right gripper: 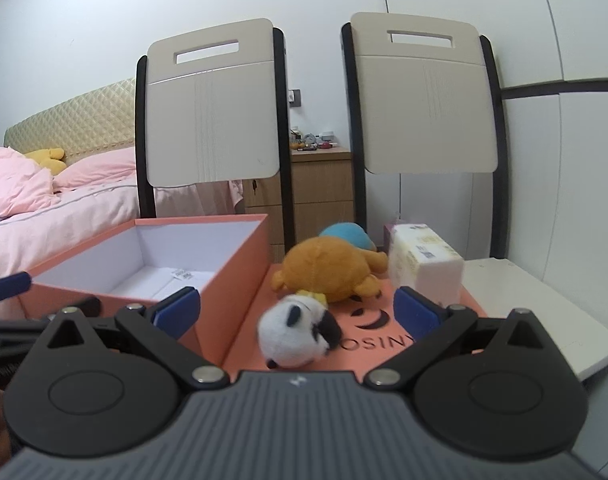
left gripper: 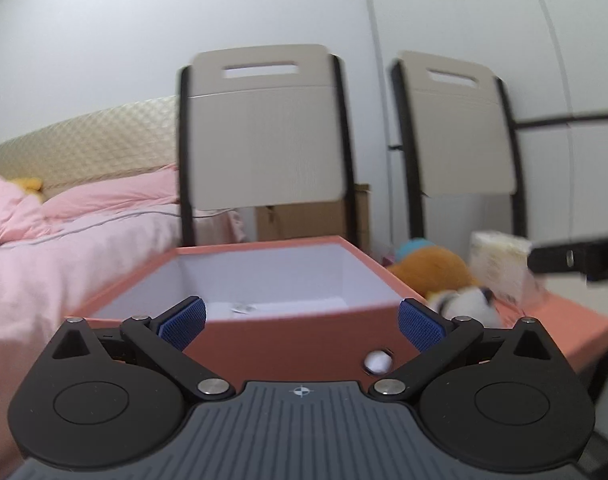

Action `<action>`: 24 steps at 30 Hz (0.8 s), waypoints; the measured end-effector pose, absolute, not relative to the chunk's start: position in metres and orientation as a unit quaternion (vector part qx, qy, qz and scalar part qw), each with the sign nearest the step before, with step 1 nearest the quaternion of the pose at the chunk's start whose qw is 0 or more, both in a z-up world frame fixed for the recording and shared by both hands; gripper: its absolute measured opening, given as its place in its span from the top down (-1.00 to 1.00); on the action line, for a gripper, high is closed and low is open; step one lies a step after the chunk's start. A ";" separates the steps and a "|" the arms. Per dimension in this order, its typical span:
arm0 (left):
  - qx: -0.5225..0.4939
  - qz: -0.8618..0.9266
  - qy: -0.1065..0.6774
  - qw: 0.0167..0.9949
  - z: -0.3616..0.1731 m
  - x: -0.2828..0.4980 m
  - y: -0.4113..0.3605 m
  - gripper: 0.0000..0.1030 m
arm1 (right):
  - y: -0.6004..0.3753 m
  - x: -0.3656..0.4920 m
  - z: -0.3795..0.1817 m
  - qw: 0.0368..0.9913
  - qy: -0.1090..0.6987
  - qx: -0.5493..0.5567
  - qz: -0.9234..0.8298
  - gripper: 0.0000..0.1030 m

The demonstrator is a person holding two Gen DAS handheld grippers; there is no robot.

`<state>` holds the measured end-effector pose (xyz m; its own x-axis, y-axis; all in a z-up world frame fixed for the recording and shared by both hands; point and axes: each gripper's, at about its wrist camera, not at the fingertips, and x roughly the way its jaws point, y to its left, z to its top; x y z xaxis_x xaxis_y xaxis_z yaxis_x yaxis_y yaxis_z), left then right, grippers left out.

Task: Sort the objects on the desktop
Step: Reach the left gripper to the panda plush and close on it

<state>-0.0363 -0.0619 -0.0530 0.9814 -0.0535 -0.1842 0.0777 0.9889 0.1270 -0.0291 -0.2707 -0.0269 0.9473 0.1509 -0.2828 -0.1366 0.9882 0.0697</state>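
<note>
An open salmon-pink box [left gripper: 288, 340] [right gripper: 232, 280] with a white inside stands on its flat pink lid [right gripper: 368, 320]. My left gripper [left gripper: 302, 322] is open and empty, its fingers spread at the box's near wall. My right gripper [right gripper: 296, 314] is open and empty, with a small white and black panda plush [right gripper: 296, 336] lying between its fingers on the lid. Behind the panda lies an orange plush [right gripper: 328, 272] [left gripper: 432, 270] with a blue plush [right gripper: 348, 234] behind it. A tissue pack [right gripper: 424, 268] [left gripper: 500, 264] stands at the right.
Two beige chair backs [right gripper: 212, 120] [right gripper: 424, 104] stand behind the white table [right gripper: 544, 320]. A bed with pink bedding [right gripper: 44, 208] is at the left. A wooden nightstand [right gripper: 320, 188] stands between the chairs. The right gripper's body [left gripper: 576, 258] shows at the right edge of the left wrist view.
</note>
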 end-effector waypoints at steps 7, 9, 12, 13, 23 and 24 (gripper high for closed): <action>0.104 -0.088 0.096 0.986 -0.067 -0.046 -0.107 -0.85 | -0.316 -0.058 -0.026 0.988 0.134 0.037 0.061 -1.00; 0.109 -0.098 0.089 0.985 -0.068 -0.048 -0.120 -0.79 | -0.330 -0.067 -0.028 0.990 0.130 0.031 0.051 -1.00; 0.115 -0.114 0.084 0.983 -0.069 -0.039 -0.144 -0.68 | -0.356 -0.081 -0.031 0.991 0.126 0.038 0.025 -1.00; 0.118 -0.118 0.083 0.982 -0.070 -0.035 -0.152 -0.66 | -0.365 -0.086 -0.031 0.991 0.126 0.045 0.018 -1.00; 0.155 -0.099 0.128 0.975 -0.095 0.034 -0.211 -0.66 | -0.416 -0.109 -0.044 0.988 0.132 0.085 -0.005 -1.00; 0.157 -0.098 0.140 0.973 -0.098 0.041 -0.213 -0.66 | -0.417 -0.109 -0.045 0.988 0.133 0.082 -0.005 -1.00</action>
